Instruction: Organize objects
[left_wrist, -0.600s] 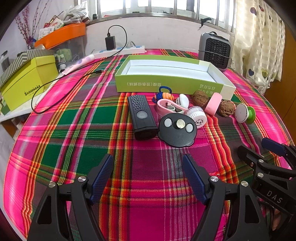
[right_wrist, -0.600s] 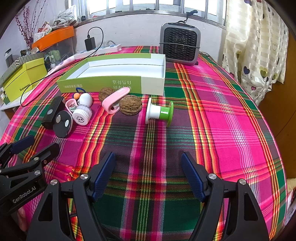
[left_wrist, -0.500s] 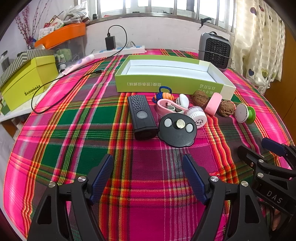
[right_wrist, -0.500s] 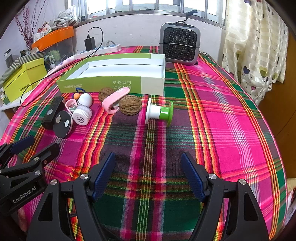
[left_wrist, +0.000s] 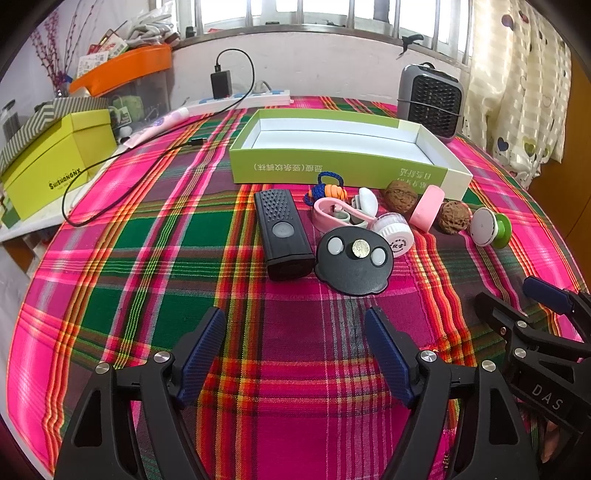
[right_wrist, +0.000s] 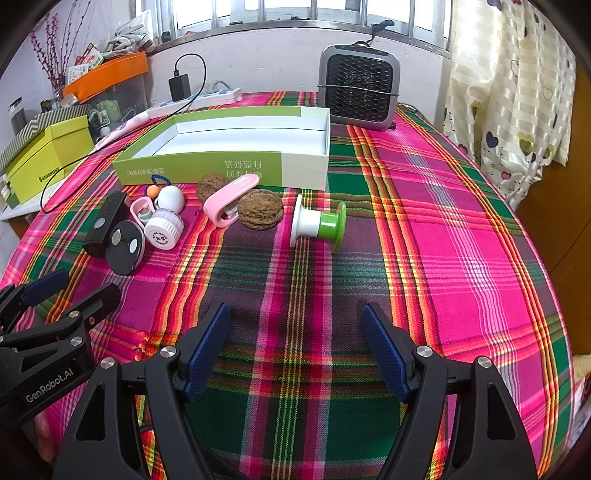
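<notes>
A shallow green box with a white inside lies open at the back of the plaid table. In front of it sits a row of small things: a black remote, a black round fob, a pink clip, a white jar, two walnuts, a pink case and a green-and-white spool. My left gripper hangs open short of the remote and fob. My right gripper is open too, short of the spool. Nothing is between either pair of fingers.
A grey heater stands behind the box. A yellow-green box, an orange-lidded bin, a power strip and a black cable crowd the left side. A curtain hangs at the right.
</notes>
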